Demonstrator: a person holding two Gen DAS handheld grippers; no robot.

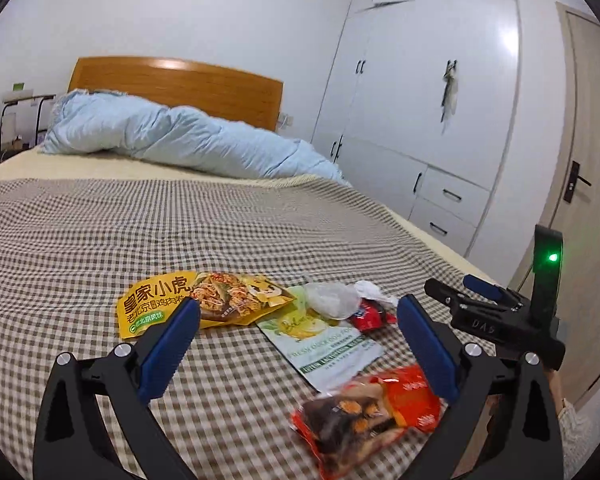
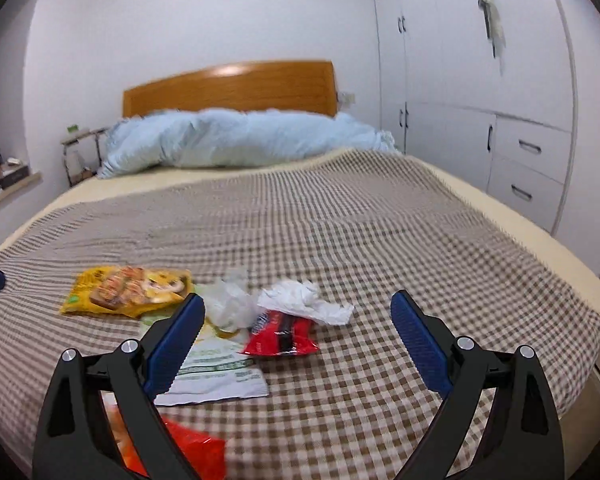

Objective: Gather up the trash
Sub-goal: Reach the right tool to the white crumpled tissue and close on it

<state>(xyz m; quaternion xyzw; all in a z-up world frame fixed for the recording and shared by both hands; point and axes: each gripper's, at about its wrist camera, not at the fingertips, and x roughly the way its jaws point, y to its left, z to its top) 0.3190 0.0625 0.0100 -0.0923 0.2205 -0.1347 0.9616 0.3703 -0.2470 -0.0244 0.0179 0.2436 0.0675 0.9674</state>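
On the bed [image 1: 100, 220], crumpled colourful wrappers [image 1: 204, 300]

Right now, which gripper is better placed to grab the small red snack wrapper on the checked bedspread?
Right. The open right gripper has the small red snack wrapper lying between its fingers, just ahead. From the left gripper, also open, it sits further off, toward the right finger.

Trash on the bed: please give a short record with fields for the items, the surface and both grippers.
surface: checked bedspread
items: yellow snack bag, white-green pouch, clear plastic wrap, crumpled tissue, small red packet, orange-red wrapper
layout: grouped near the foot of the bed
left gripper: open, holds nothing
right gripper: open, holds nothing
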